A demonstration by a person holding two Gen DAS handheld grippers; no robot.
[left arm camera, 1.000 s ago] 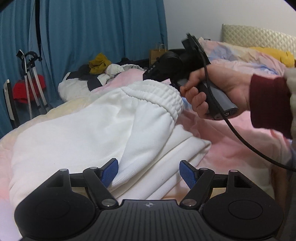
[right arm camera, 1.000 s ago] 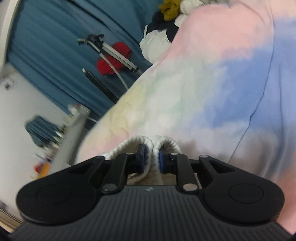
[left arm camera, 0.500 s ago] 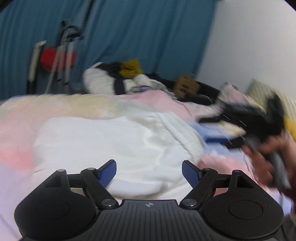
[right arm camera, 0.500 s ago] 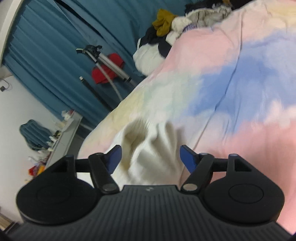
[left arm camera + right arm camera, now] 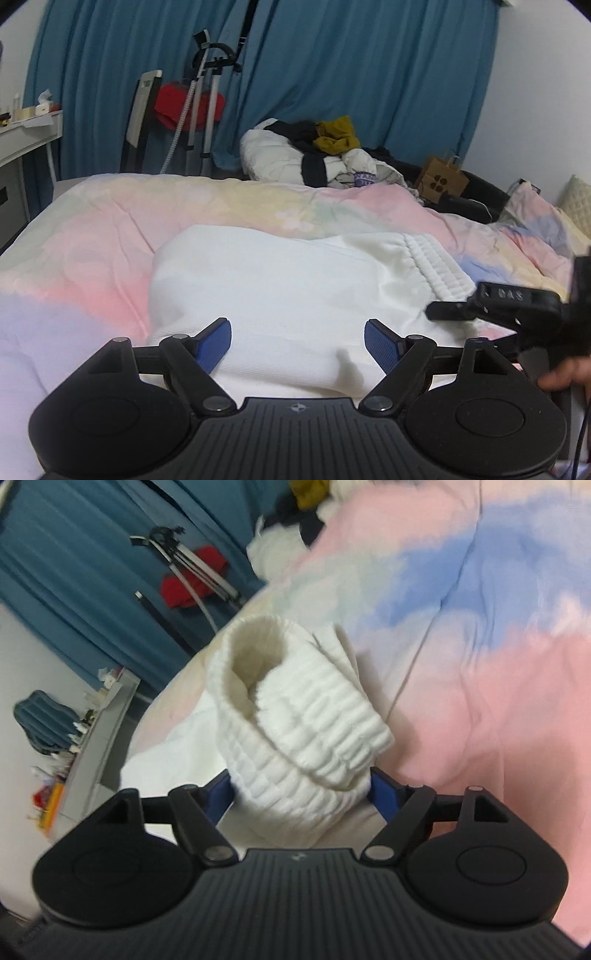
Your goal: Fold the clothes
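Centrally on the bed's pastel duvet (image 5: 92,236), a white garment (image 5: 280,280) is seen lying folded over on itself, its ribbed elastic waistband (image 5: 439,266) turned toward the right side of the bed. The left tool (image 5: 297,341) is held just above the near edge of the garment with its blue-padded fingers (image 5: 214,341) spread wide, and nothing is gripped between them. The right tool (image 5: 301,794) is seen at the waistband end of the garment; in the right wrist view the ribbed waistband (image 5: 306,723) is bunched up between its blue pads (image 5: 380,794), which are set apart on either side of the cloth, and no firm pinch can be made out. From the left wrist view the right tool (image 5: 491,306) is seen at the right edge, just beside the waistband. Beyond the bed, a heap of clothes (image 5: 317,155) is piled against a blue curtain (image 5: 332,74), with a tripod (image 5: 203,103) and a red item (image 5: 184,107) to its left and a brown paper bag (image 5: 441,181) to its right.
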